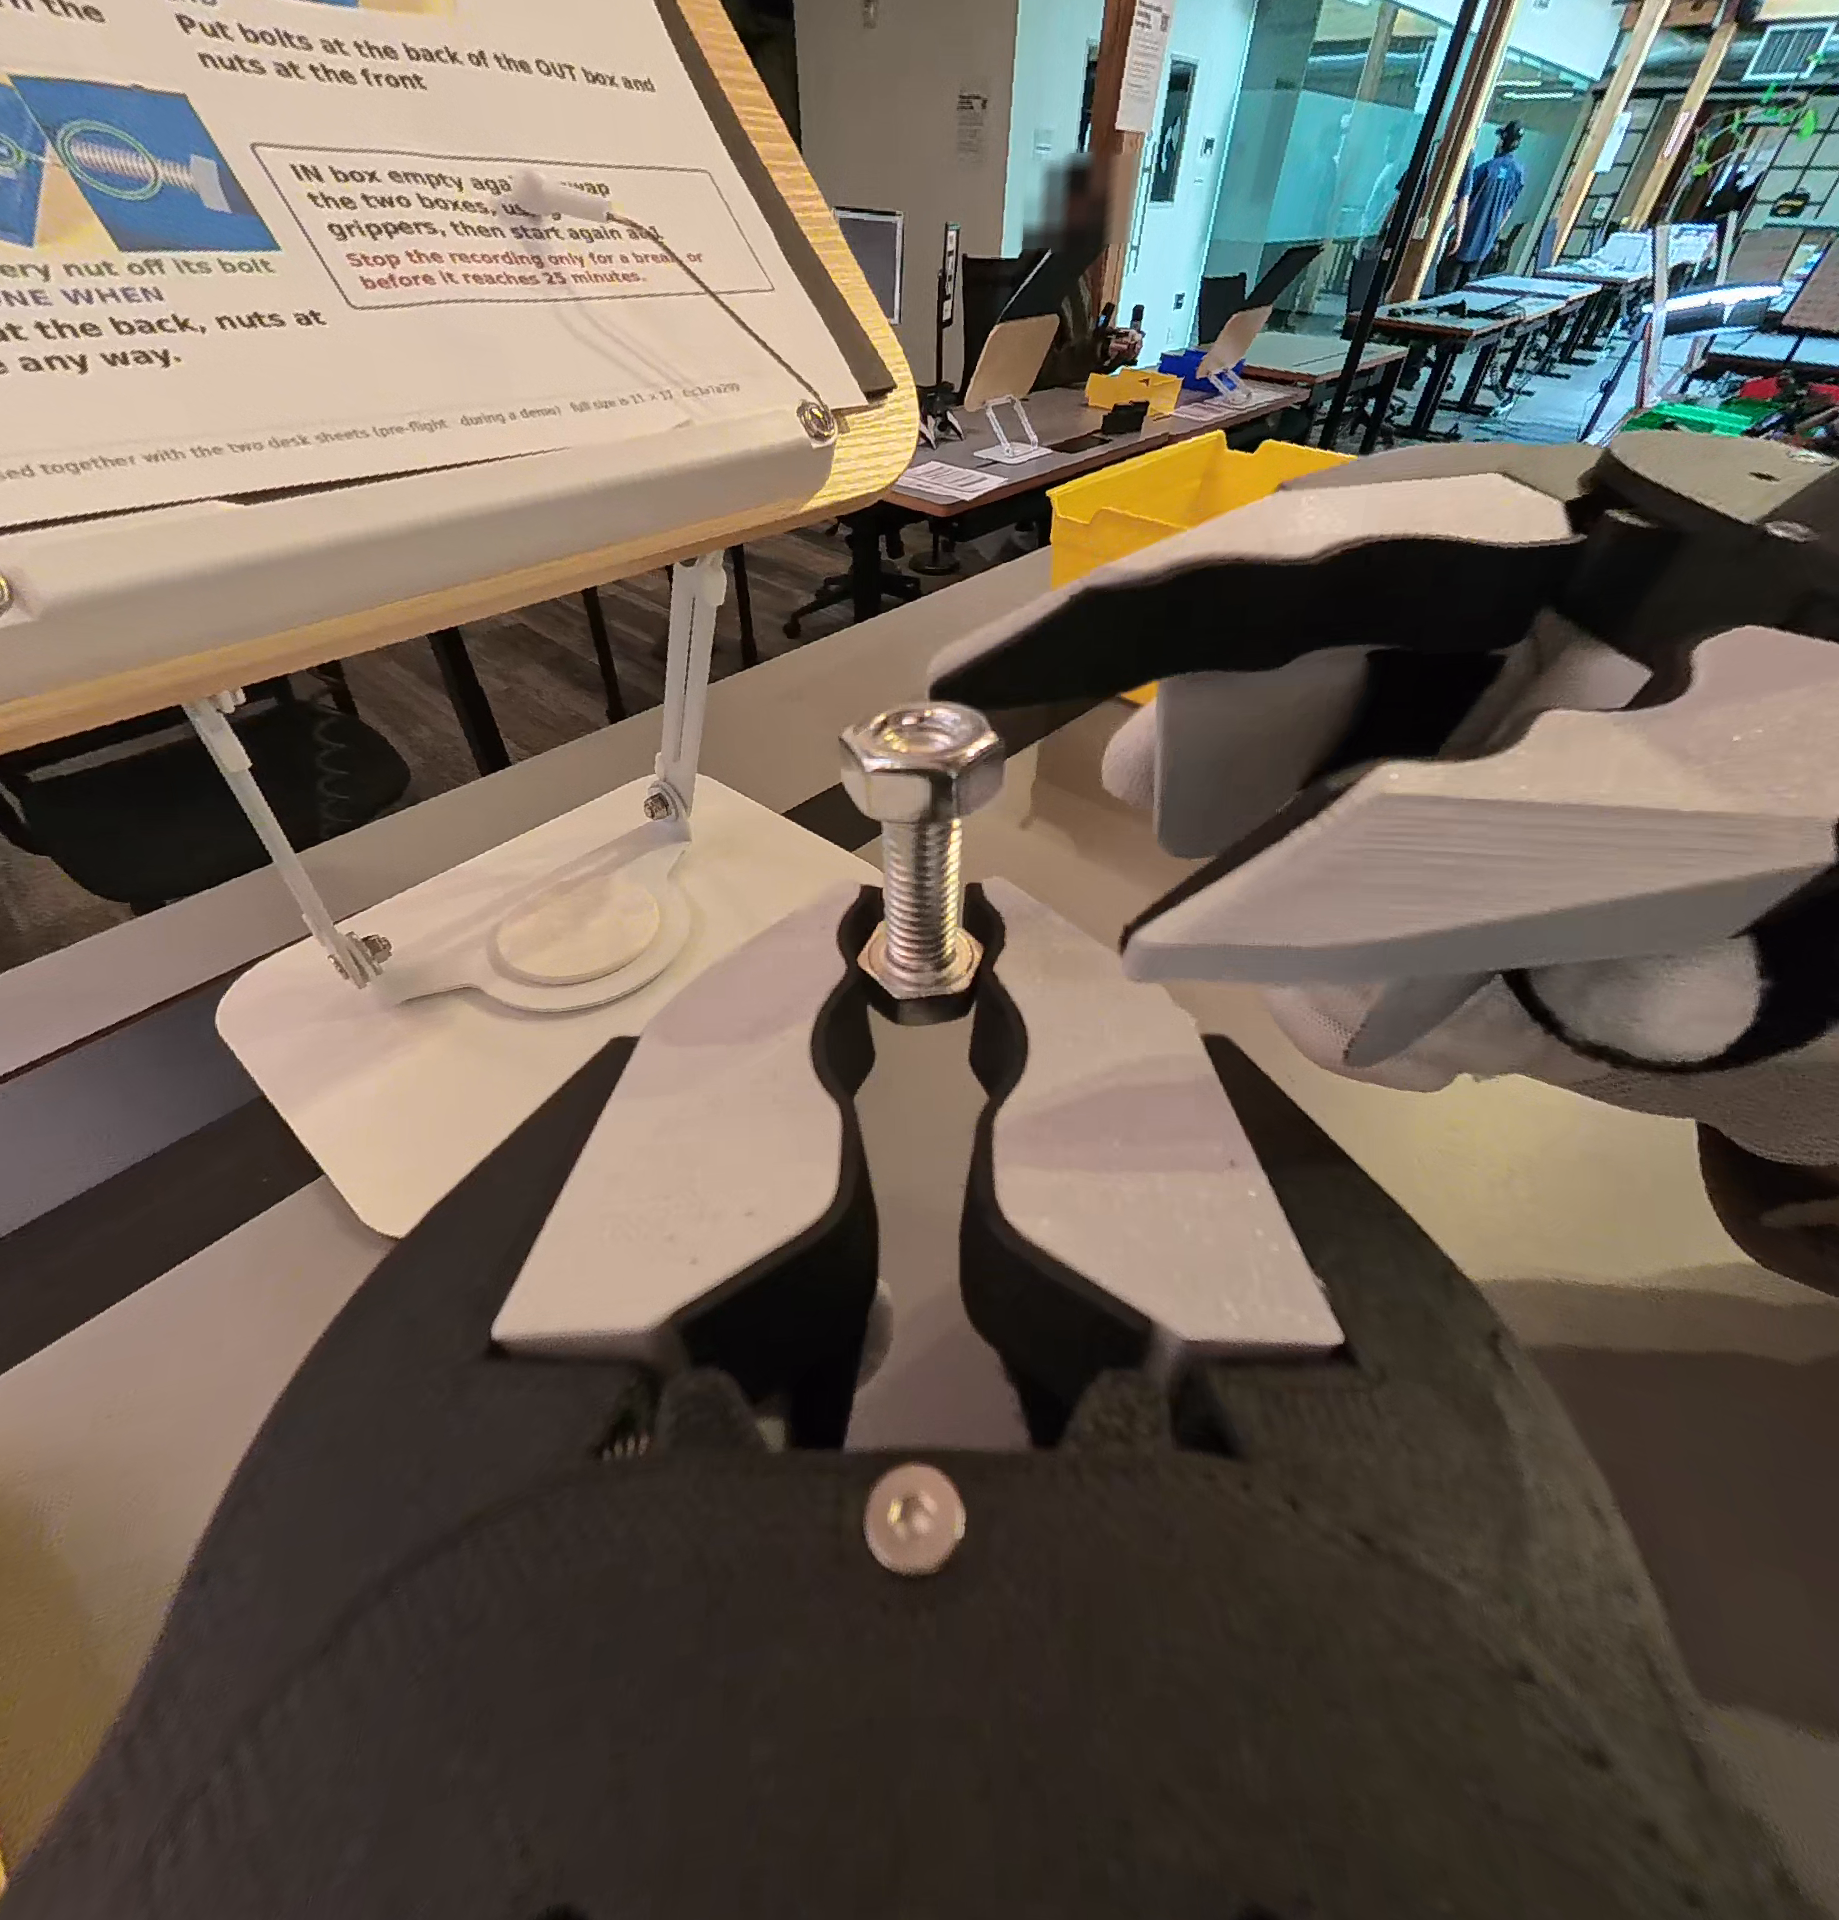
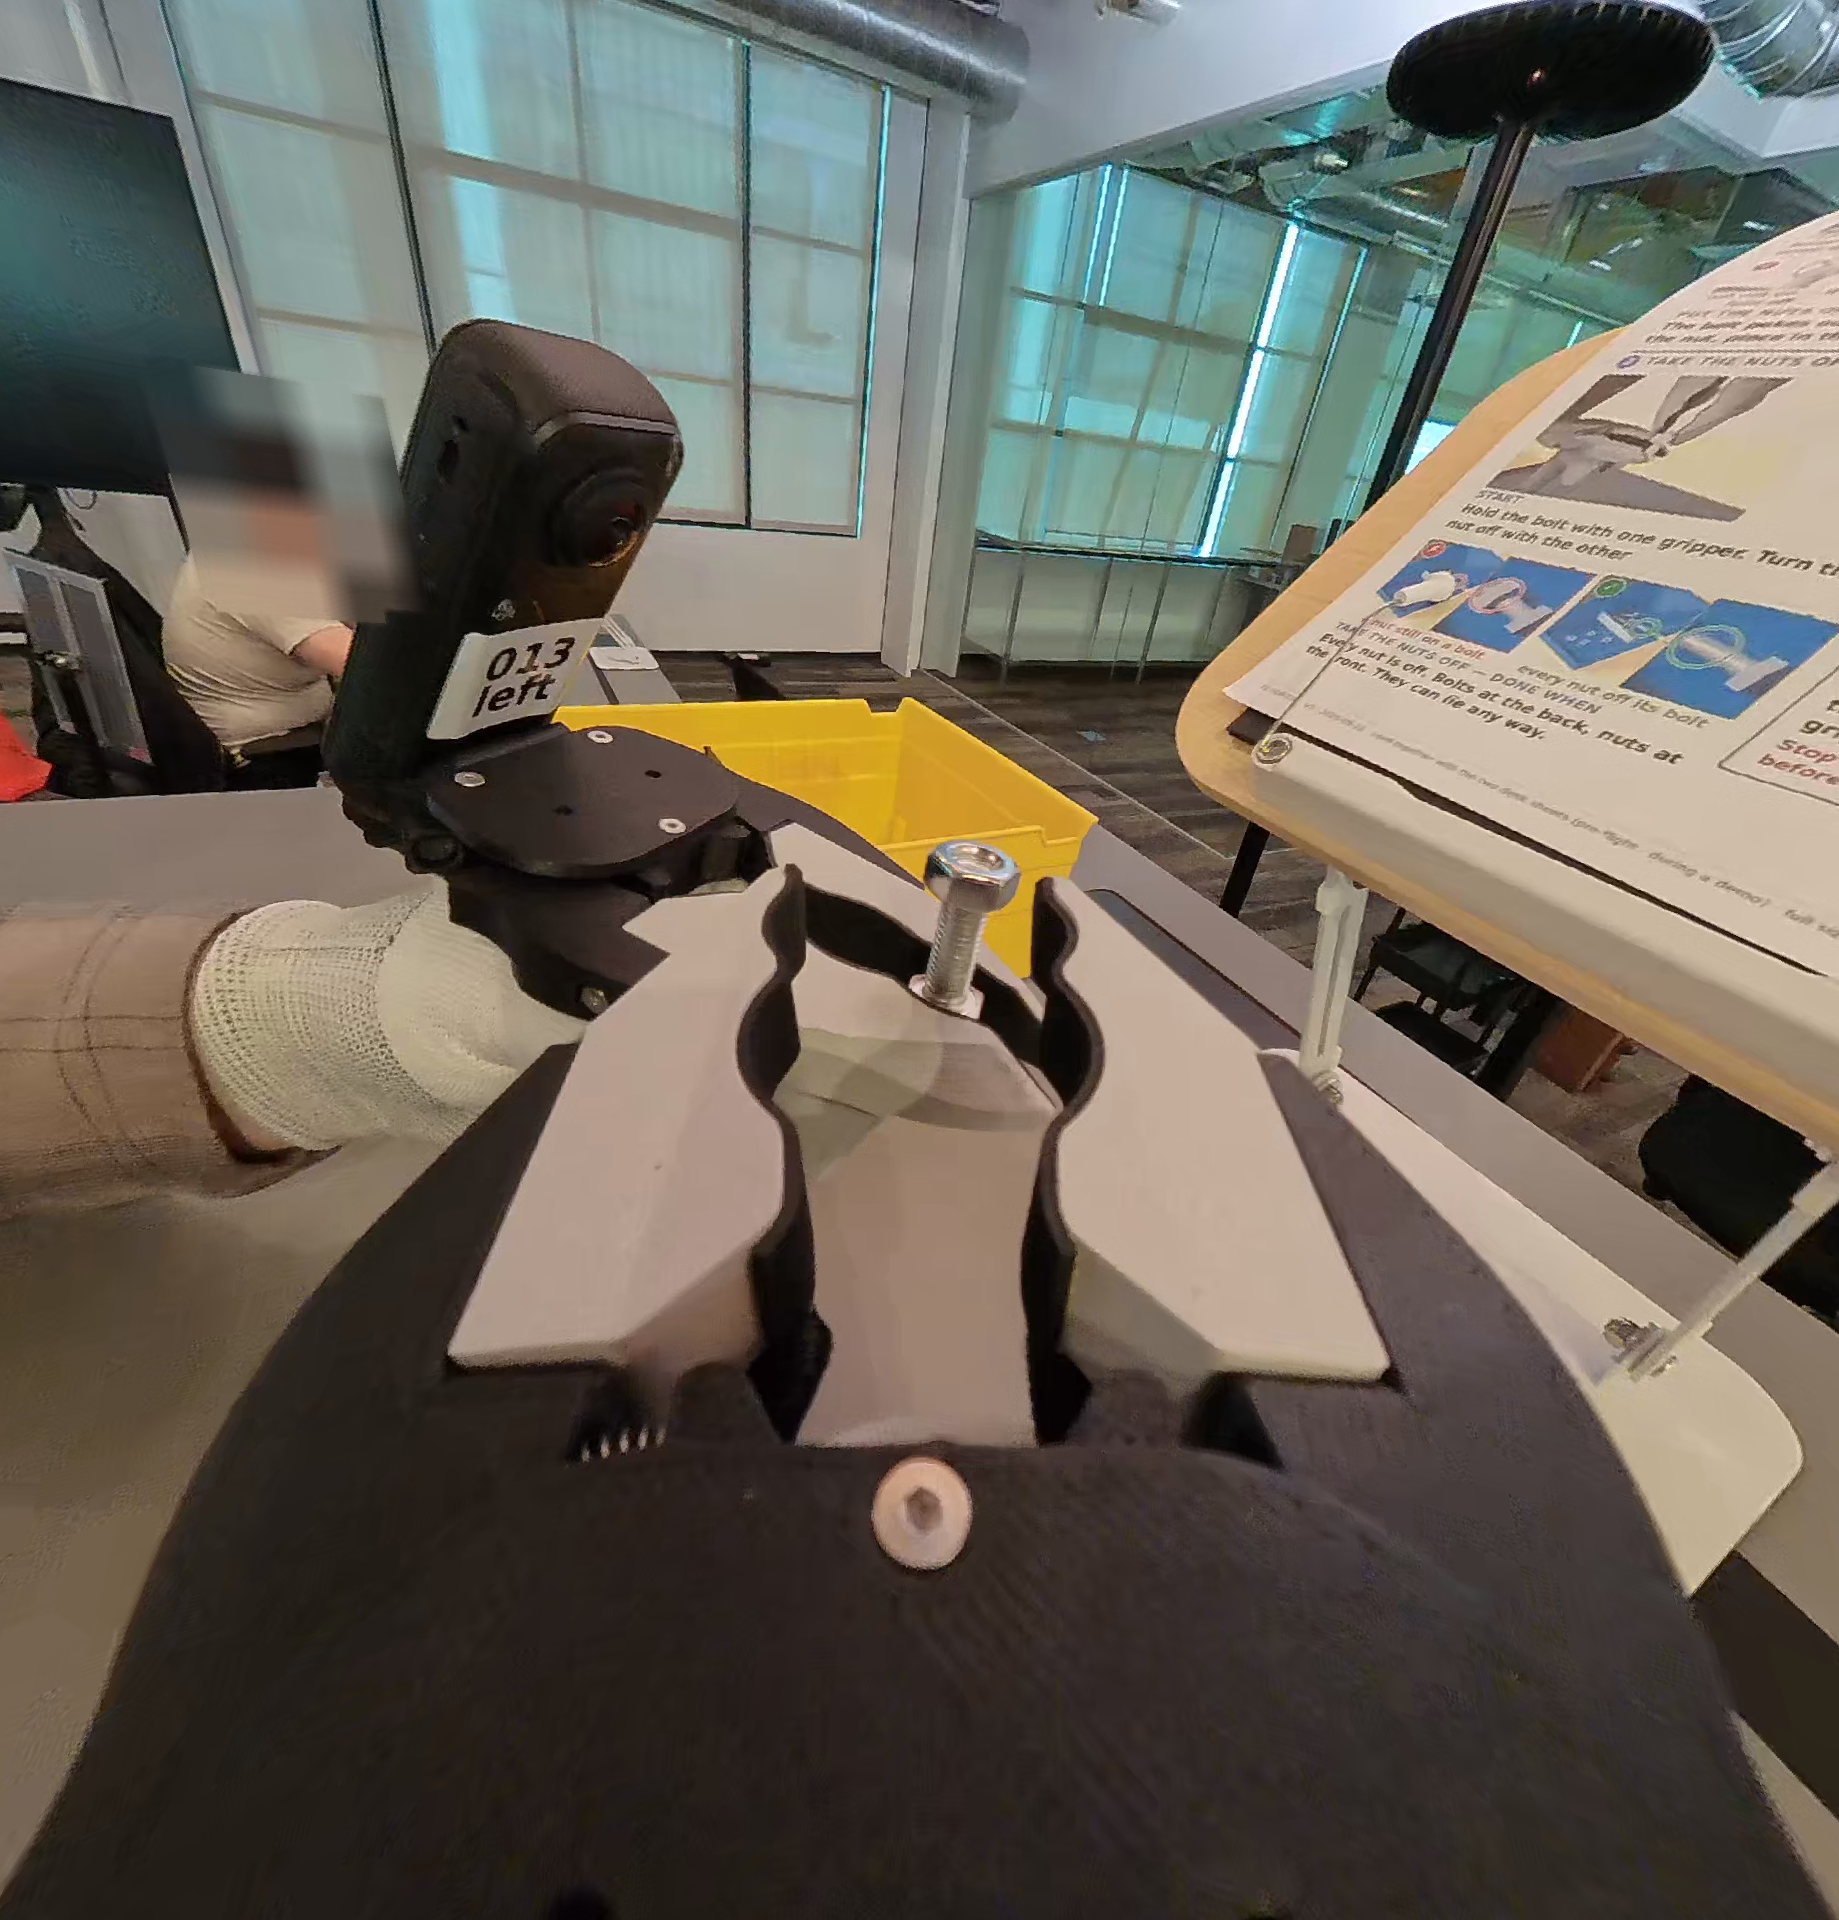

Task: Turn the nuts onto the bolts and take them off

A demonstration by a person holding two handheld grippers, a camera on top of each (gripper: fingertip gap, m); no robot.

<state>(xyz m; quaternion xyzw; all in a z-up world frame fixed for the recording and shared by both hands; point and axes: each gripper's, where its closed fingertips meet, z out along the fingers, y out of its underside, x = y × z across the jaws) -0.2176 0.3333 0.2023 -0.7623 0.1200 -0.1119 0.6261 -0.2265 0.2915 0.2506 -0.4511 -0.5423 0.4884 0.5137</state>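
Two grippers are meeting over a grey table [image 1: 1362, 1164], with a tilted instruction board on a white stand [image 1: 406, 1101] sitting at ten o'clock in the left wrist view and a yellow bin [image 2: 956, 769] waiting behind at twelve o'clock in the right wrist view.

Next in size, the left gripper [image 1: 920, 966] is closing its fingers on the head of the bolt [image 1: 920, 914], keeping the shank standing upright at the centre of its view. The right gripper [image 2: 920, 935] is coming in from three o'clock in the left wrist view with its fingers spread wide and gripping nothing; its upper fingertip is hanging just beside the nut [image 1: 920, 764], and whether it is touching I cannot tell.

Smallest, the nut is sitting at the very top of the thread, seemingly caught by only a few turns.

Judging the risks: the open fingers could be nudging the nut sideways while closing, tilting the bolt in the left grip. A squeeze on the nut's corners instead of its flats could be slipping during the turn. With so little thread engaged, the nut could also be popping free and dropping onto the table.
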